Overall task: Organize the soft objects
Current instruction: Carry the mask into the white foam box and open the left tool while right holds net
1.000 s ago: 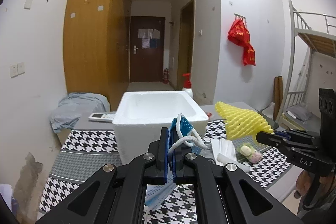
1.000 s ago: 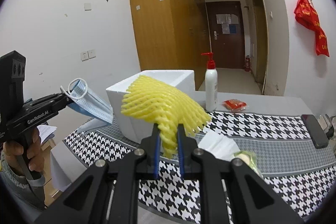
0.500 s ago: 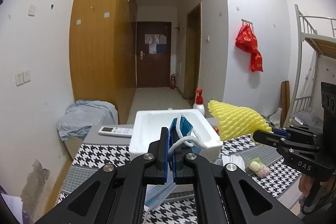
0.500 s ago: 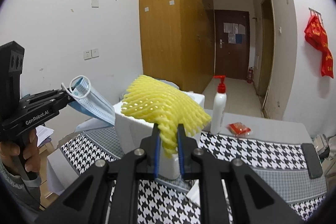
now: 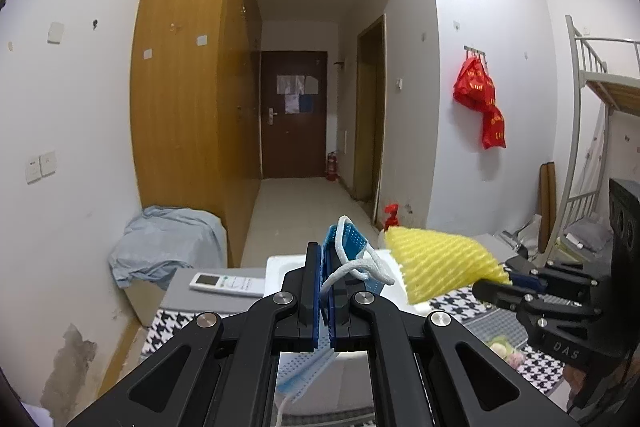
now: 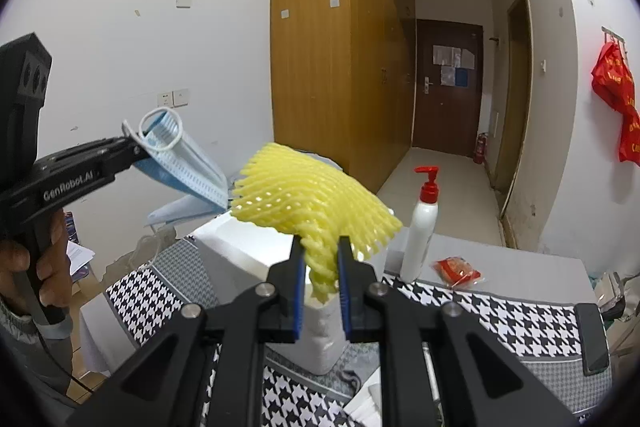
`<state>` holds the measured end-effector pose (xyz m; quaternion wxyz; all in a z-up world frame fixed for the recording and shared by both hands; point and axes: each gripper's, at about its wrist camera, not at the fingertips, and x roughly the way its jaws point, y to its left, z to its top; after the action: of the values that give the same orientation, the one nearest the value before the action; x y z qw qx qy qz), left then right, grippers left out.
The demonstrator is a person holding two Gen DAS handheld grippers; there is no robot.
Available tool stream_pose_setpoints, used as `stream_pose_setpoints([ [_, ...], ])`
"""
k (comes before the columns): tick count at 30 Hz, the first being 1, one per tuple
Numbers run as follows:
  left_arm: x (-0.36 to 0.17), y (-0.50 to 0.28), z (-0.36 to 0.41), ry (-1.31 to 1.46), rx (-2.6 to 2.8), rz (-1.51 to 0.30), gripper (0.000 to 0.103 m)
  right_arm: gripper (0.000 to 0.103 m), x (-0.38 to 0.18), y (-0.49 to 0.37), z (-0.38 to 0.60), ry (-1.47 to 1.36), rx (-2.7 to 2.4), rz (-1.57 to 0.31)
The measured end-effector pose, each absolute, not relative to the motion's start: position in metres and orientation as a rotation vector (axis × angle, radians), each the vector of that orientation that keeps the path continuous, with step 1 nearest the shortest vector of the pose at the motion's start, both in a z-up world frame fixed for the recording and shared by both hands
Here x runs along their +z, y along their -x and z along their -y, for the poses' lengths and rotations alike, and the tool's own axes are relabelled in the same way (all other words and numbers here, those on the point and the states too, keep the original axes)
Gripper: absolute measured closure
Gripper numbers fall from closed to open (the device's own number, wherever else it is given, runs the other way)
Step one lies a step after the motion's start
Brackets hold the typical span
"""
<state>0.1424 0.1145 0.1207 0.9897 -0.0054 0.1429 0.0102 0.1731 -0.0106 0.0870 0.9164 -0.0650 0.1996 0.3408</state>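
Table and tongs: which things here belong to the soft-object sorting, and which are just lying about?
Part of the job:
- blue face mask, clamped in the left tongs
- yellow foam net, clamped in the right tongs
- white foam box, probably the bin

Lying about:
- pump bottle
- red packet
- remote control
- phone

The left gripper (image 5: 325, 291) pointed down a corridor toward a dark door (image 5: 294, 115), its jaws clamped tight on a blue face mask (image 5: 346, 245) whose white ear loop (image 5: 360, 267) curled over the right finger while the rest hung below. Just beyond stood a white foam box (image 5: 276, 269) on the houndstooth-covered desk (image 5: 532, 311), with a white remote (image 5: 228, 283) to its left. From the right, the right gripper (image 5: 486, 287) held a yellow foam net (image 5: 436, 267) above the box's right side. A red bag (image 5: 482, 109) hung on the right wall.
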Motion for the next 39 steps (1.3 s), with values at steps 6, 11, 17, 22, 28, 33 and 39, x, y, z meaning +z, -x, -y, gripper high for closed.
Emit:
stream_pose_setpoints([
  [6, 0.119, -0.169, -0.11, 0.005, -0.005, -0.302, 0.1, 0.085, 0.087, -0.185, 0.018, 0.112, 0.685, -0.417],
  [11, 0.11, -0.193, -0.101, 0.004, -0.035, -0.338, 0.1, 0.085, 0.083, -0.19, 0.028, 0.096, 0.667, -0.426],
  [17, 0.098, -0.215, -0.098, 0.018, -0.048, -0.39, 0.1, 0.085, 0.078, -0.193, 0.037, 0.084, 0.647, -0.438],
  [22, 0.092, -0.225, -0.094, 0.022, -0.053, -0.418, 0.1, 0.085, 0.076, -0.196, 0.039, 0.076, 0.634, -0.446],
  [28, 0.086, -0.24, -0.093, 0.024, -0.046, -0.456, 0.1, 0.085, 0.072, -0.2, 0.045, 0.072, 0.621, -0.46],
  [33, 0.08, -0.249, -0.096, 0.026, -0.014, -0.481, 0.087, 0.085, 0.07, -0.202, 0.049, 0.065, 0.611, -0.466],
  [39, 0.084, -0.237, -0.097, 0.001, 0.065, -0.41, 0.001, 0.085, 0.071, -0.203, 0.047, 0.071, 0.609, -0.465],
])
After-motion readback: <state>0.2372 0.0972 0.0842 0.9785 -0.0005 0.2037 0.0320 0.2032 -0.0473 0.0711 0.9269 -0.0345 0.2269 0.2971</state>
